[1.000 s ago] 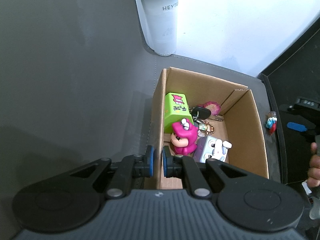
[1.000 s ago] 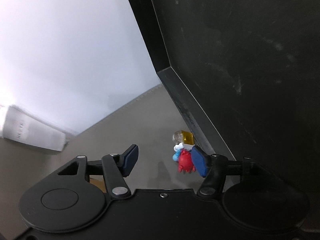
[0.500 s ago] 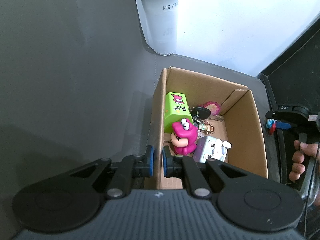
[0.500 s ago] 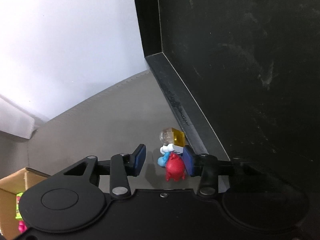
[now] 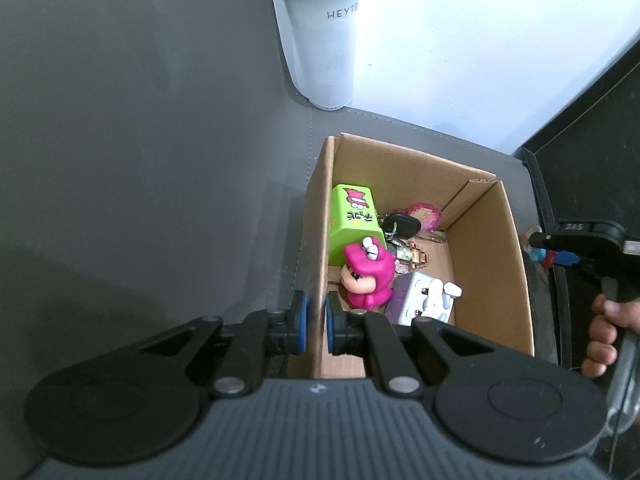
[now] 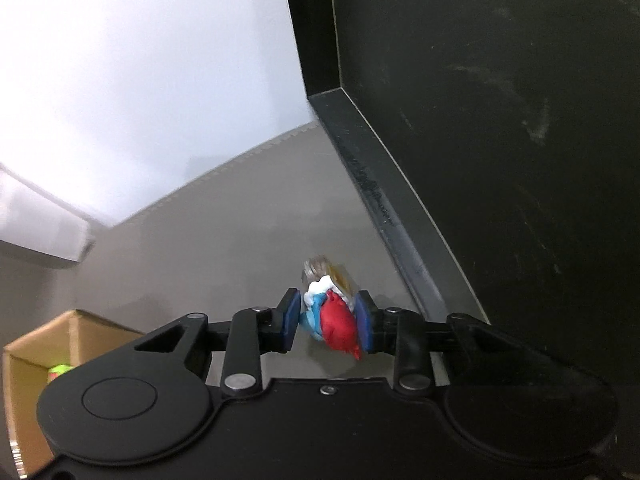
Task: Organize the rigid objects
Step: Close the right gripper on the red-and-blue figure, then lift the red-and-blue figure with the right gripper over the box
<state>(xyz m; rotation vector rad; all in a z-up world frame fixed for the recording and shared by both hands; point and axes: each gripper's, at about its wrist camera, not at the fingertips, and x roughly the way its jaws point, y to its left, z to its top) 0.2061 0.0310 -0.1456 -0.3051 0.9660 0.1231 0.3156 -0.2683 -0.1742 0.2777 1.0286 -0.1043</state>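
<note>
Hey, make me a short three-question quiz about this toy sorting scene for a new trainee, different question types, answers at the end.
1. True or false: the left hand-held gripper is clamped on the wall of the cardboard box.
2. What sits between the pads of the right hand-held gripper? A) pink figure B) red and blue figure C) green block
3. Fill in: the white cup stands ___ the box.

Key: 1 true. 2 B, the red and blue figure. 3 outside.
</note>
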